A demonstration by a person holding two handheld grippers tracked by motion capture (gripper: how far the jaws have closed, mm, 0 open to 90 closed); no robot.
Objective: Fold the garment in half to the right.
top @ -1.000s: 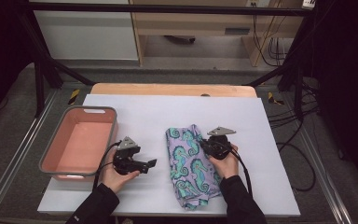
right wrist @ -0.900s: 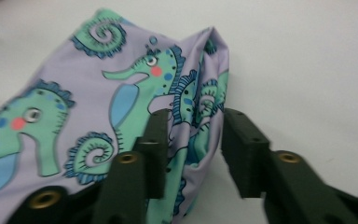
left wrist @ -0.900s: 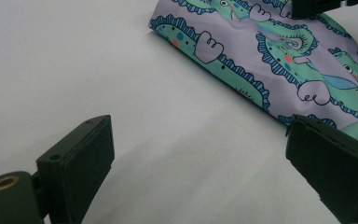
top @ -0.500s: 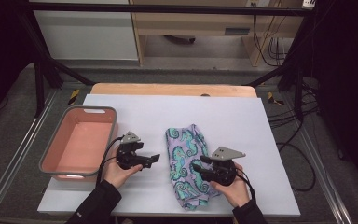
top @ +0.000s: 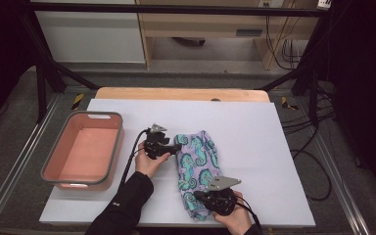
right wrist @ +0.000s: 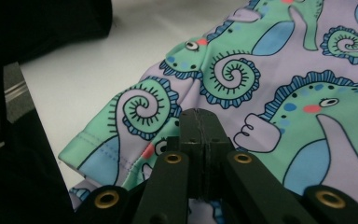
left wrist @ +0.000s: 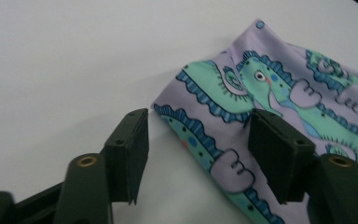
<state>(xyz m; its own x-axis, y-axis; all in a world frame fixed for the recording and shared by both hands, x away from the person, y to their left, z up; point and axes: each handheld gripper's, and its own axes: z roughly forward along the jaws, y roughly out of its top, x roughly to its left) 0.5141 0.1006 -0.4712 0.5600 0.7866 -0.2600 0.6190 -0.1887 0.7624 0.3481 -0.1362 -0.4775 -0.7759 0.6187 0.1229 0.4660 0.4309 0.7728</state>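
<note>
Cloth: folded garment [top: 198,169] in lilac with a green and blue seahorse print, lying flat on the white table [top: 274,147], its long axis running from the far side toward the person; near the middle of the table, a little toward the person's edge.
Left hand-held gripper [top: 176,149]: at the cloth's far left corner, held level and pointing toward the cloth. Its jaws have just been closing and stand about half open. In the left gripper view [left wrist: 200,149] one jaw sits on bare table just beside the cloth's edge, the other over the printed fabric, so the corner lies between them; the pads do not press on it.
Right hand-held gripper [top: 200,196]: at the cloth's near end, close to the table's front edge. In the right gripper view [right wrist: 200,130] the two jaws are pressed flat together over the fabric near the stitched hem; whether a fold of cloth is pinched between them cannot be told.
Left hand [top: 147,164]: in a dark sleeve, coming in from the bottom, wrapped around the gripper's body.
Right hand [top: 232,220]: at the bottom edge, under the grey three-cornered plate.
Bin [top: 49,164]: pink tub with a grey rim, on the table's left side, well apart from the cloth.
</note>
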